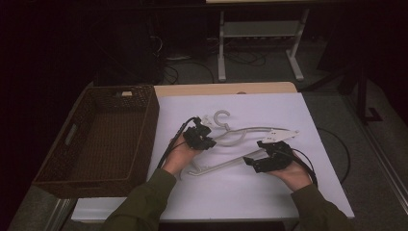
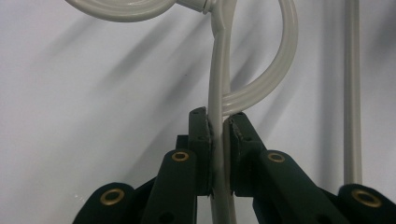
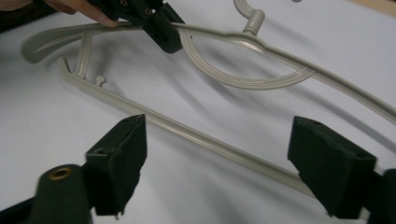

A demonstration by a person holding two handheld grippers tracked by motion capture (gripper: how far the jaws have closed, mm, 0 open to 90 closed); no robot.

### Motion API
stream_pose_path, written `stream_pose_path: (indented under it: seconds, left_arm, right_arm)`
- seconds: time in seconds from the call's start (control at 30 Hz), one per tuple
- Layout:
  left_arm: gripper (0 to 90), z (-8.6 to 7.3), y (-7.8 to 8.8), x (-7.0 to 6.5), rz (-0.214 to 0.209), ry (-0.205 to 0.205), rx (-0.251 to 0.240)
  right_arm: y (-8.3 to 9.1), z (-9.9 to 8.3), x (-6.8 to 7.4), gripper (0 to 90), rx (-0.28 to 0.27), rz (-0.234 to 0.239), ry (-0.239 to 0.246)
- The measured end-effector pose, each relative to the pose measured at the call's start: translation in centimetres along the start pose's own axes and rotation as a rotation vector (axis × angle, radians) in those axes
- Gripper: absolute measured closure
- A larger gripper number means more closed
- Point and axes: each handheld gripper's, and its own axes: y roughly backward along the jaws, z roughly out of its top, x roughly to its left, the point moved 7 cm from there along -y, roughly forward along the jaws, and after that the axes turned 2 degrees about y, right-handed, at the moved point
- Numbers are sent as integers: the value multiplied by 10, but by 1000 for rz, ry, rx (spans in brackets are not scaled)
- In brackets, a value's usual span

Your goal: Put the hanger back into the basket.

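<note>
one hanger point(image 1: 250, 137), one basket point(image 1: 96, 139) (wicker), two grippers

A pale grey plastic hanger point(image 1: 240, 137) lies mid-frame on the white-covered table point(image 1: 250, 192), hook toward the top, its upper arm pinched in the left tongs point(image 1: 204, 140).

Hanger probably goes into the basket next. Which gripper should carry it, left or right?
Left. The left gripper is already clamped on the hanger, and the basket sits on its side. The right gripper is open, holding nothing.
</note>
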Motion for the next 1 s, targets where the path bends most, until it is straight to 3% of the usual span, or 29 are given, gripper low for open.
stream_pose_path:
  seconds: [0.17,0.27,0.3,0.37,0.63,0.73,0.8,1.0]
  left_arm:
    - [822,1,10,2,14,1,2]
    - [822,2,14,3,17,-1,1]
    - [822,3,17,4,19,21,-5]
    - [822,3,21,5,23,24,-5]
    - [822,9,40,6,46,67,-9]
    - [822,10,45,8,56,67,-6]
    - [822,13,58,11,90,66,5]
    - [822,19,80,16,115,60,6]
  right_arm:
    - [5,2,2,138,-60,2,-22]
    - [5,2,2,135,-64,-2,-18]
    - [6,4,2,134,-82,-3,-23]
    - [9,6,2,134,-101,-4,-28]
    - [21,-2,4,133,-113,-1,-42]
    - [26,-3,3,134,-133,-7,-41]
    - [31,-5,0,134,-139,-13,-52]
    - [38,-11,-3,132,-150,-21,-72]
